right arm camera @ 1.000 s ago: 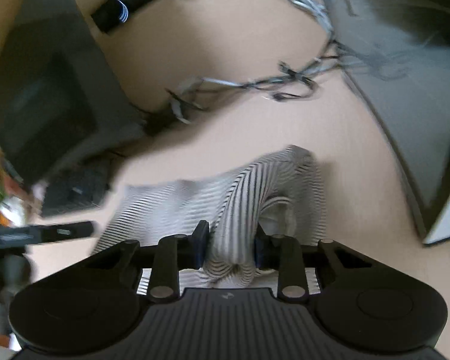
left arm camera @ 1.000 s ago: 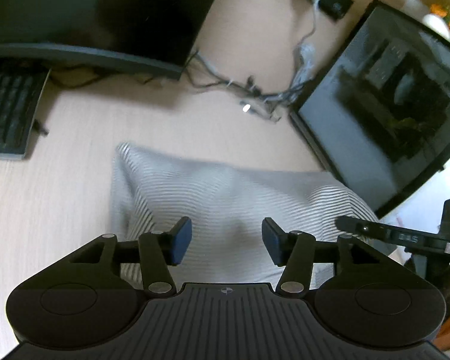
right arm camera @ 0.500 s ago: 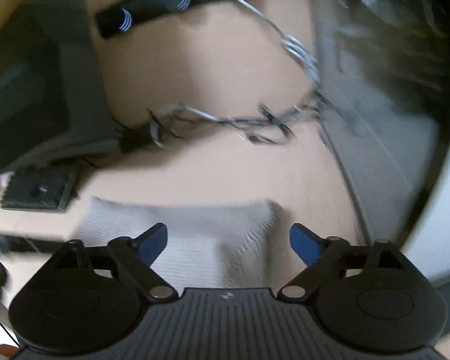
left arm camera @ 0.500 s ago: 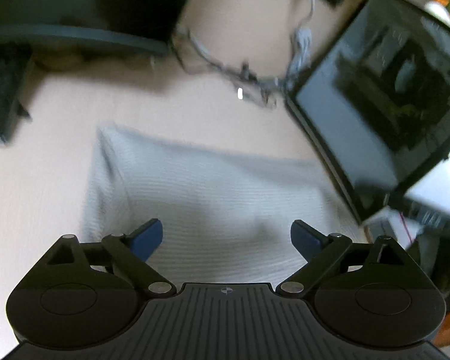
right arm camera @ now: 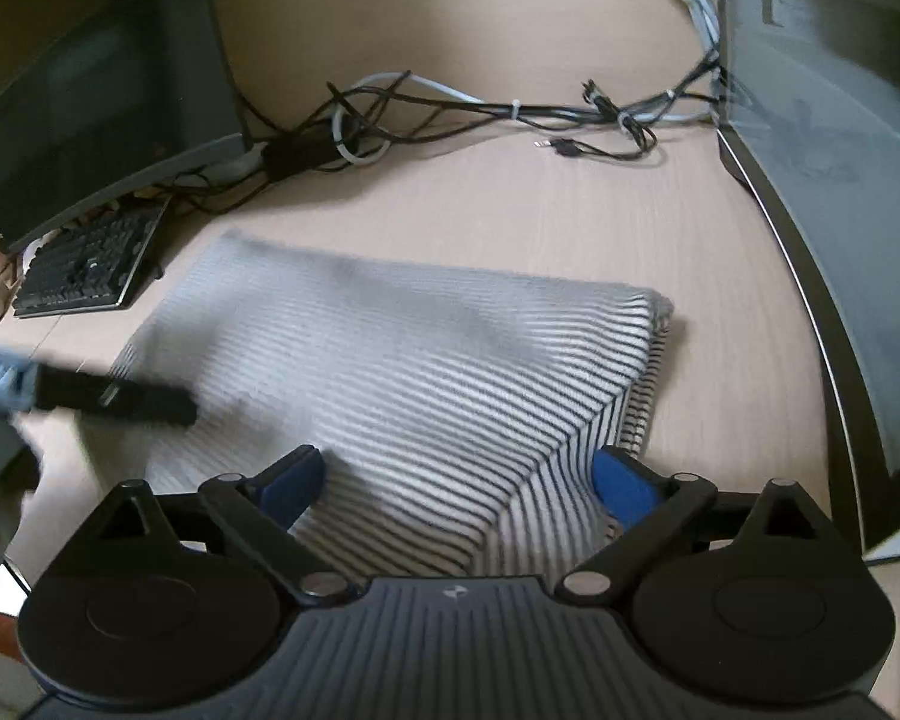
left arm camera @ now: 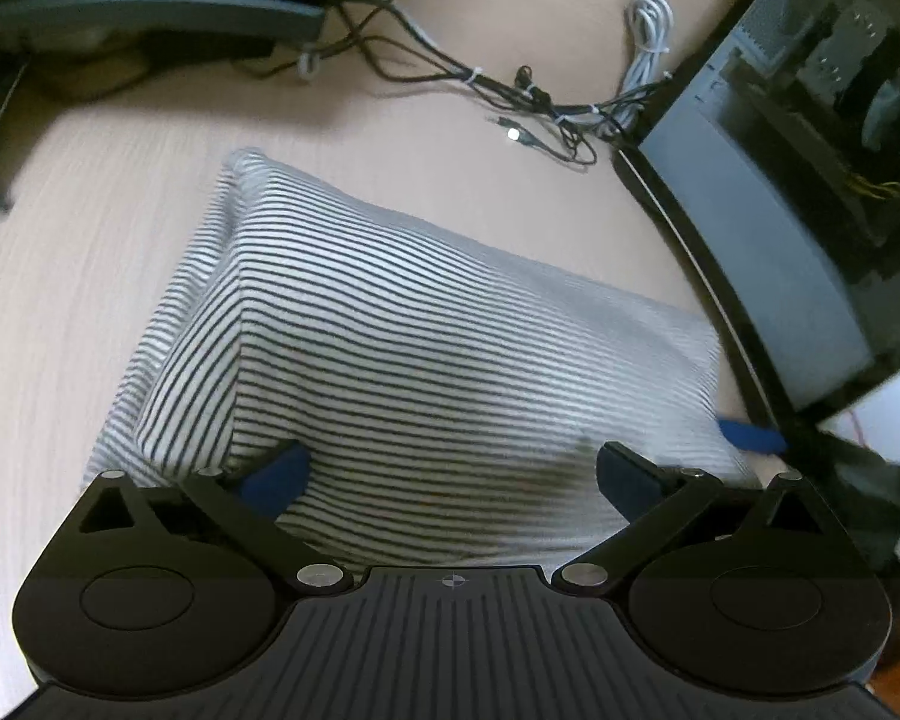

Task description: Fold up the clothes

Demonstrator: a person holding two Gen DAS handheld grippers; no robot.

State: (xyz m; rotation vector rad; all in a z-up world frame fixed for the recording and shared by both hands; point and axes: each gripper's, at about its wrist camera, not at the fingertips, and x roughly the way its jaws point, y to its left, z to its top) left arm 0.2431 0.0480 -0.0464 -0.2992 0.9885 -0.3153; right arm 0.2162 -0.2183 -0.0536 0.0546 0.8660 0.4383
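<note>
Left wrist view: black-and-white striped knit garment (left arm camera: 450, 348) lies folded into a flat rectangle on the pale wooden table (left arm camera: 60, 276). Left tool (left arm camera: 450, 474) and right tool (right arm camera: 459, 477) hover above, jaws spread, holding nothing. Whether another fold remains is unclear.

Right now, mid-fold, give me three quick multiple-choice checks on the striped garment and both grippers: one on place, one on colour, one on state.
1. Where does the striped garment lie?
A. On the keyboard
B. On the desk between the monitor and the computer case
C. Draped over the cables

2. What colour are the gripper fingertips?
A. Blue
B. Red
C. Yellow

3. How do the left gripper and right gripper stand?
A. Both shut on cloth
B. Only the left open
C. Both open, holding nothing

Answers: 1 B, it lies flat on the desk, the monitor one side, the computer case the other. 2 A, the pads show blue. 3 C, each pair of jaws is spread wide above the folded cloth.
</note>
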